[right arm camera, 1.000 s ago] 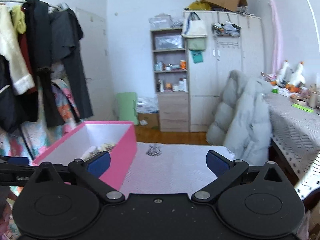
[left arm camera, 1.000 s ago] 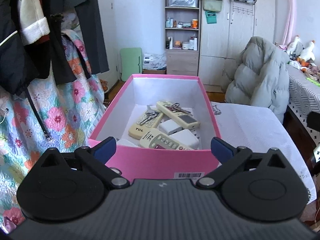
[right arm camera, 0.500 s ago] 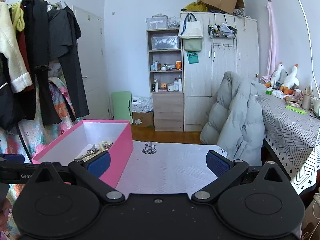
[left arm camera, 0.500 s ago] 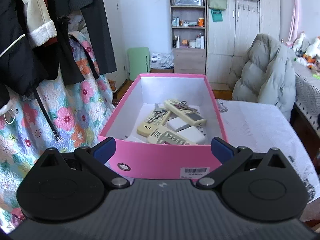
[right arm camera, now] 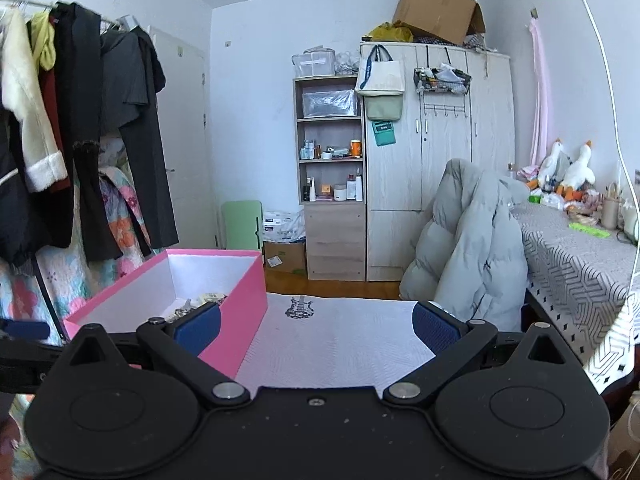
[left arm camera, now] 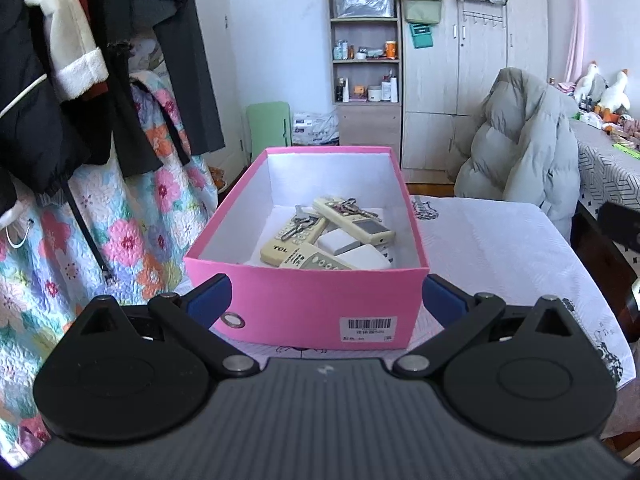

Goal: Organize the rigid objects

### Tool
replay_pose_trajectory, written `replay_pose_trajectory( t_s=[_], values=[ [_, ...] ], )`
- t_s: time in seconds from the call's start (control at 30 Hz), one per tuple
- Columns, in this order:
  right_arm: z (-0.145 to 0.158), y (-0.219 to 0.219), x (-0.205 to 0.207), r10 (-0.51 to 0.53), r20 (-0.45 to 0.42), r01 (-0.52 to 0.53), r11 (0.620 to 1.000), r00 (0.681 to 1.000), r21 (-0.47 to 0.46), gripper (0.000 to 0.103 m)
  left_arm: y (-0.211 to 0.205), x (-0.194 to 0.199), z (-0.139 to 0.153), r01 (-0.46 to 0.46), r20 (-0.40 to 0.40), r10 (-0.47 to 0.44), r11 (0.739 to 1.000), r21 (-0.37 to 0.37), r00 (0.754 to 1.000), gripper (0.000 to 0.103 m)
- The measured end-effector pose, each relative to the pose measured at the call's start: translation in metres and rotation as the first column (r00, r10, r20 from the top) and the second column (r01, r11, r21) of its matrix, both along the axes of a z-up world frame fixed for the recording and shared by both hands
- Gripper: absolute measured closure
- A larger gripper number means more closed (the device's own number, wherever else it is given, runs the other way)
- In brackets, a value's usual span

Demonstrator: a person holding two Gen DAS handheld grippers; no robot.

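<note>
A pink box (left arm camera: 304, 304) stands on the table with the white cloth (left arm camera: 492, 248). Inside lie cream remote controls (left arm camera: 316, 258), white adapters (left arm camera: 340, 241) and bunches of keys (left arm camera: 352, 209). My left gripper (left arm camera: 324, 300) is open and empty, held just in front of the box's near wall. My right gripper (right arm camera: 316, 324) is open and empty, above the cloth (right arm camera: 336, 340) to the right of the box (right arm camera: 240, 316).
Hanging clothes (left arm camera: 80, 80) and a floral quilt (left arm camera: 100, 248) are on the left. A chair with a grey puffer jacket (left arm camera: 520, 148) stands at the far right of the table. A second table with a patterned cloth (right arm camera: 576, 256) is at right.
Both grippers have pulled back and risen from the box. More of the box's front wall shows in the left wrist view. Both stay open.
</note>
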State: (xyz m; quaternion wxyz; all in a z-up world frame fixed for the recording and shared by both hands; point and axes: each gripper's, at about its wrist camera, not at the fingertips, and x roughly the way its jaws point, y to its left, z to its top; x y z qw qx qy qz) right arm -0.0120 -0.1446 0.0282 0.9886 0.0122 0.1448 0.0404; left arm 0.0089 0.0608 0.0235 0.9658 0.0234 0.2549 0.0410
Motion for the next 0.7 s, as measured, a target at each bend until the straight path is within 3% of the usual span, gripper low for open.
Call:
replay_pose_trajectory(
  t_s=[0.7],
  values=[
    [-0.0096,0.0068,0.0011,0.013,-0.019,-0.015,0.998,1.0,-0.066,0.0,-0.0077,0.0009,-0.0089,0.017,-0.028,-0.015,0.998,0.058,0.999,0.0]
  ],
)
